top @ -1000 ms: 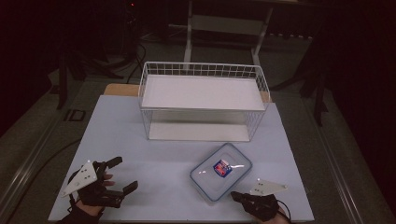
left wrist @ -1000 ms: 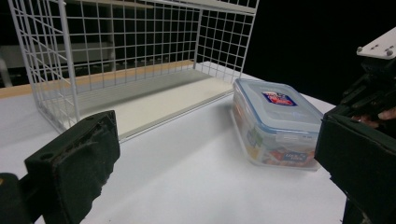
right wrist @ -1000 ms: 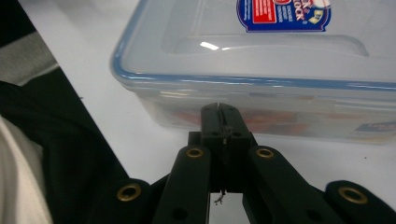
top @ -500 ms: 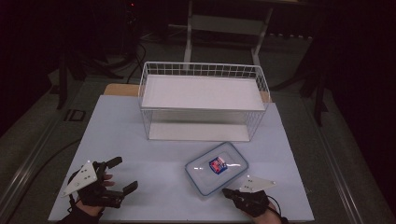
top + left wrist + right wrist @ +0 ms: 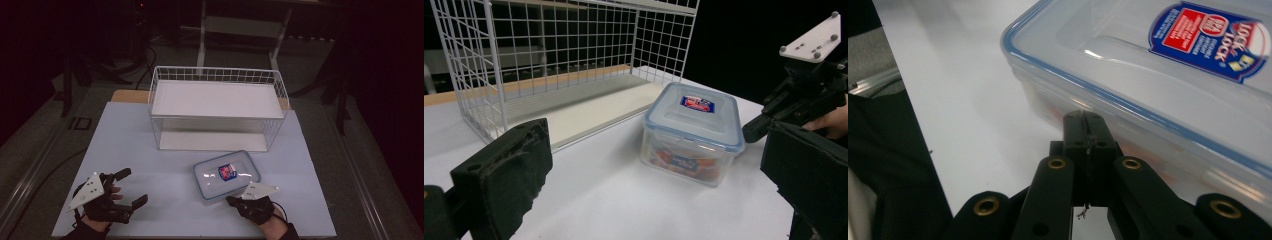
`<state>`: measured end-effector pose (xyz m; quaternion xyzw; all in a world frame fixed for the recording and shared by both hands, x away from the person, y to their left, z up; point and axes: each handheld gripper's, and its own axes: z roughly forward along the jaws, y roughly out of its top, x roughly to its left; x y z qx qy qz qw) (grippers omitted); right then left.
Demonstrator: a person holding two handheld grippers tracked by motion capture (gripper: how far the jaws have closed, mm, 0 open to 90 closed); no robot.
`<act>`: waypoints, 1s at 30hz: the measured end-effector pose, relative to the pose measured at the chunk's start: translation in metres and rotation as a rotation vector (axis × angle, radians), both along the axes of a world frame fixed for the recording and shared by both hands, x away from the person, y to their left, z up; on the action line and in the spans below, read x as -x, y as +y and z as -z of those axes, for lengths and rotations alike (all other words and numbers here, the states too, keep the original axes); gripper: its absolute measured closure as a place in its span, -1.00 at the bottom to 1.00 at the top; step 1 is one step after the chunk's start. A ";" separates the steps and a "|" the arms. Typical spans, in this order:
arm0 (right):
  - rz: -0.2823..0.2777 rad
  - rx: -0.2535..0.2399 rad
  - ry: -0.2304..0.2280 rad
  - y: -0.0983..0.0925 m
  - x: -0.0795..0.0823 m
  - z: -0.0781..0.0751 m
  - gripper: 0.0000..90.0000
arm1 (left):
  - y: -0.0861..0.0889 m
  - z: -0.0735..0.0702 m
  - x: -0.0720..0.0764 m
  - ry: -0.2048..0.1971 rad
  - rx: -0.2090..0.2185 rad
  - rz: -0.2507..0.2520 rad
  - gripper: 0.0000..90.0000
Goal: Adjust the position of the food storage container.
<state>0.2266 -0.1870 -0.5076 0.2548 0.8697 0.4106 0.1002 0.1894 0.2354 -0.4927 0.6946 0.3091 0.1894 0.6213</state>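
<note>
A clear plastic container [image 5: 226, 174] with a blue-rimmed lid and a red and blue label sits on the table in front of the wire basket. My right gripper [image 5: 233, 201] is shut, and its tips press against the container's near wall just under the lid rim [image 5: 1128, 107]. In the right gripper view the right gripper [image 5: 1086, 131] has its jaws closed together with nothing between them. My left gripper [image 5: 133, 186] rests open near the table's front left, apart from the container. Between the left gripper's [image 5: 659, 165] wide jaws I see the container [image 5: 694, 130] and the right gripper [image 5: 755, 131] beside it.
A white wire basket [image 5: 217, 74] lies on its side at the back of the table, its open face toward the container [image 5: 564, 50]. The pale table top [image 5: 135, 140] ends close behind both hands. The surroundings are dark.
My right gripper slid left and slightly forward, staying shut. The container shifted a little left and away with it and turned squarer to the basket. The left gripper stayed put.
</note>
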 end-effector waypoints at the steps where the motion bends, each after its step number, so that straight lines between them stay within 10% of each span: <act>1: -0.005 0.005 -0.002 0.002 -0.001 0.000 1.00 | 0.000 0.000 0.000 0.002 -0.001 0.001 -0.99; 30: 0.029 -0.084 -0.038 0.020 -0.030 -0.019 1.00 | -0.001 0.001 -0.001 0.012 -0.007 0.007 -0.99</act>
